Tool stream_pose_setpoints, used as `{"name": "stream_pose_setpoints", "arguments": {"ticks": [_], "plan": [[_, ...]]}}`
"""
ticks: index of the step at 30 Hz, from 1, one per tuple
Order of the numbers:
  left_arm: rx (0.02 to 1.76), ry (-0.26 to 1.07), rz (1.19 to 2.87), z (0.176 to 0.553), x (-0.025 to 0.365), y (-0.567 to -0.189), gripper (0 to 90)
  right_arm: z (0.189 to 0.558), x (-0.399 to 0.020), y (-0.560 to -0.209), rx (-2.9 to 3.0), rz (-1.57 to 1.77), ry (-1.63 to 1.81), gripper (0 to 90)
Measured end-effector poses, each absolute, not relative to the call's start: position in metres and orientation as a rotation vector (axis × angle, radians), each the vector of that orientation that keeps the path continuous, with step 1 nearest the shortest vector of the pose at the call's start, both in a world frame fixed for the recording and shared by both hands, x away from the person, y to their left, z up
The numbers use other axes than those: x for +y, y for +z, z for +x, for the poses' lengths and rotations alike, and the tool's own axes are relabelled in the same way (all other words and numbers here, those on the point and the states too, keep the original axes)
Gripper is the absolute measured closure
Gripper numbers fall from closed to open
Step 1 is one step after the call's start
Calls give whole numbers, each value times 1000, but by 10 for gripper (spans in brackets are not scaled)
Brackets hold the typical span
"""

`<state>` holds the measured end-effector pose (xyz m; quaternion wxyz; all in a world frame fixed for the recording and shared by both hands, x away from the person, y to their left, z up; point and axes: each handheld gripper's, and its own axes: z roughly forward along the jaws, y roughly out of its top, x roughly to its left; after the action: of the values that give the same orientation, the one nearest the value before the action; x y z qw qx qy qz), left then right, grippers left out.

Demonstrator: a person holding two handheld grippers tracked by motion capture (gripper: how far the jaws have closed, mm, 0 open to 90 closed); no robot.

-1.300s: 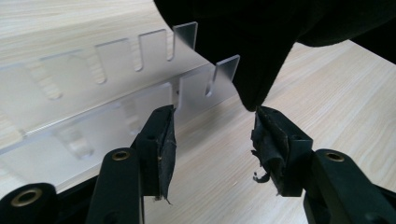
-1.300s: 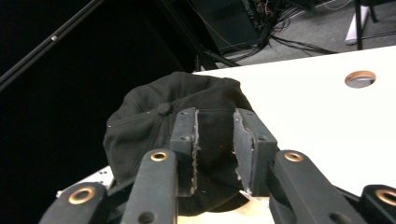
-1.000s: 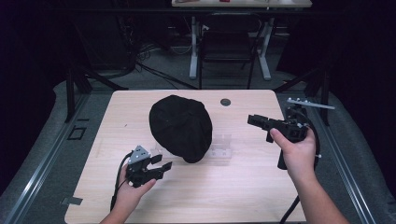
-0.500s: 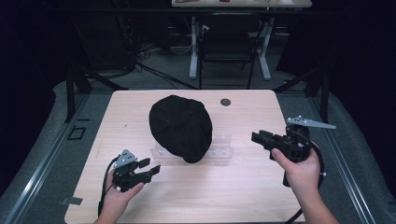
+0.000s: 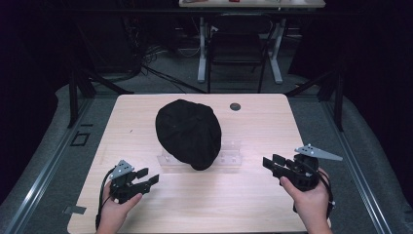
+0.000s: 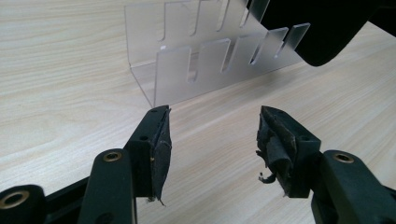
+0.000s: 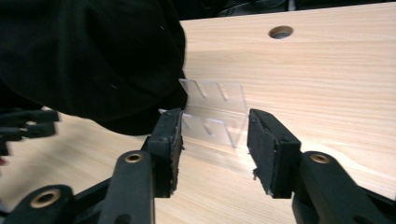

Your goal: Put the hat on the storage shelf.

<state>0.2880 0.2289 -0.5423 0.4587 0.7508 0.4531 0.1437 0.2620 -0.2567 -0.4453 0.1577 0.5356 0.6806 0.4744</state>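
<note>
- Resting over a clear slotted acrylic rack (image 5: 229, 158), a black cap (image 5: 188, 133) sits near the middle of the pale wooden worktop (image 5: 253, 204), its lower edge hanging past the rack's front.
- The rack's two ends stick out from under the cap on either side; the left gripper view shows its slotted walls (image 6: 210, 60) standing upright on the wood, with the cap (image 6: 327, 28) covering its far end.
- The left gripper (image 5: 146, 176) is held low at the front left of the worktop, well apart from the cap, pointing toward the rack; its fingers (image 6: 156, 140) stand apart with nothing between them.
- The right gripper (image 5: 272, 165) is held low at the front right, aimed at the rack's right end; its fingers (image 7: 266, 144) have just been opening and stand apart, empty, with the rack (image 7: 215, 112) and cap (image 7: 93, 56) seen beyond them.
- A small round hole (image 5: 235, 106) lies in the worktop behind the cap.
</note>
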Motion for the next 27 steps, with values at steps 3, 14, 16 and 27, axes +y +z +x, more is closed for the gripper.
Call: {"name": "stream_pose_setpoints", "arguments": {"ticks": [3, 14, 16, 27], "plan": [[1120, 357, 1853, 289, 230, -545, 443, 258, -257, -462, 1938, 1531, 1340, 501], [1131, 357, 1858, 290, 230, -552, 438, 248, -257, -504, 1942, 1485, 1247, 434], [1126, 353, 1871, 290, 228, -554, 438, 246, -256, -513, 1966, 1480, 1222, 433], [1100, 350, 1893, 292, 223, -560, 442, 244, -253, -543, 2005, 1439, 1186, 437]]}}
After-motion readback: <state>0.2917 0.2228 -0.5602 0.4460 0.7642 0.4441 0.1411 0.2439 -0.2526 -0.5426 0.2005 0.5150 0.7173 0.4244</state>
